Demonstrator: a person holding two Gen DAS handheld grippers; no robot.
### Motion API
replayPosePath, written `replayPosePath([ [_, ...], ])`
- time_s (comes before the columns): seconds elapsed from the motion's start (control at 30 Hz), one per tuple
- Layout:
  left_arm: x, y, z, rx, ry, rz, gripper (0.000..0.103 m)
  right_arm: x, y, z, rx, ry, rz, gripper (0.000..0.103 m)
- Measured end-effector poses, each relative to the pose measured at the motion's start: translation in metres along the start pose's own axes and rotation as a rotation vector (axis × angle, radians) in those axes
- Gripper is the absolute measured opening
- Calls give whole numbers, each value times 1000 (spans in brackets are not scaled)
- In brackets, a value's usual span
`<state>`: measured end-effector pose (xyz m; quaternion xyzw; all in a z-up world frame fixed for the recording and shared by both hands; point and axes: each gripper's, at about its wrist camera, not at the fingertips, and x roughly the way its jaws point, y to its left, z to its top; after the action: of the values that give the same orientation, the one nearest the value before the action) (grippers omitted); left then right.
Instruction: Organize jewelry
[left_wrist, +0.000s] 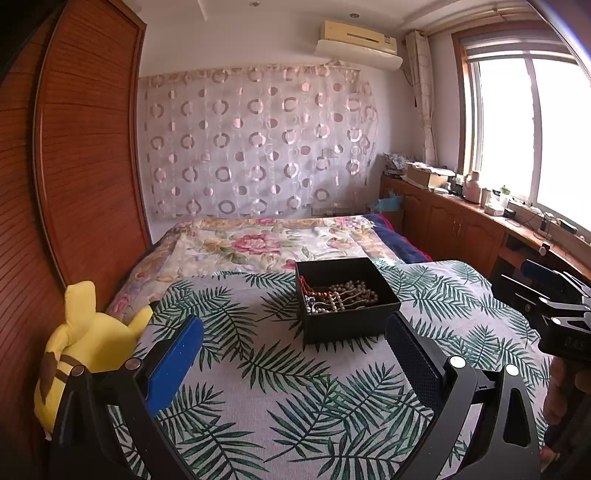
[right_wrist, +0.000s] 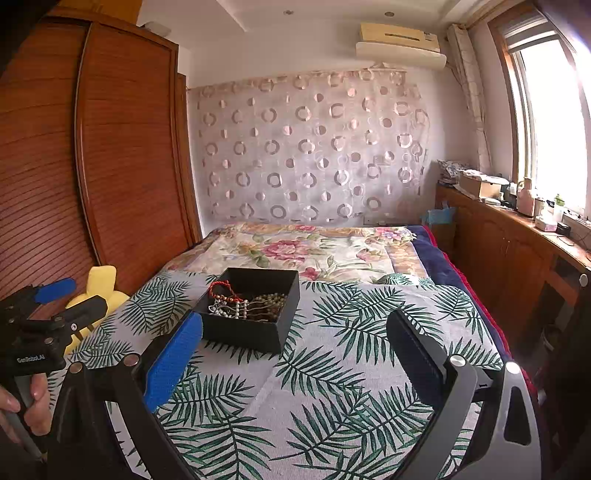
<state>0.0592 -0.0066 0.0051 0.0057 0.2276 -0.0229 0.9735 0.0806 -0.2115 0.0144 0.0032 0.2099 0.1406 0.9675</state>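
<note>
An open black box (left_wrist: 349, 323) sits on the leaf-print cloth (left_wrist: 280, 387) on the bed. It holds a tangle of jewelry (left_wrist: 338, 295): pearl strands, brown beads and a red cord. The box also shows in the right wrist view (right_wrist: 243, 334), with the jewelry (right_wrist: 247, 304) inside. My left gripper (left_wrist: 295, 338) is open and empty, just short of the box. My right gripper (right_wrist: 295, 332) is open and empty, to the right of the box. Each gripper shows at the edge of the other's view: the right one (left_wrist: 546, 295), the left one (right_wrist: 62, 299).
A yellow plush toy (left_wrist: 85, 339) lies at the bed's left edge against a wooden wardrobe (left_wrist: 81, 166). A floral quilt (left_wrist: 258, 243) covers the far half of the bed. A cluttered wooden cabinet (left_wrist: 461, 218) runs under the window on the right.
</note>
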Motion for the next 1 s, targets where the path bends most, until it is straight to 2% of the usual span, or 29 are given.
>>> replayPosePath([
  [1.0,-3,-1,1,3,-7,3,95,1,-1,-2,-1,-1,-1,101],
])
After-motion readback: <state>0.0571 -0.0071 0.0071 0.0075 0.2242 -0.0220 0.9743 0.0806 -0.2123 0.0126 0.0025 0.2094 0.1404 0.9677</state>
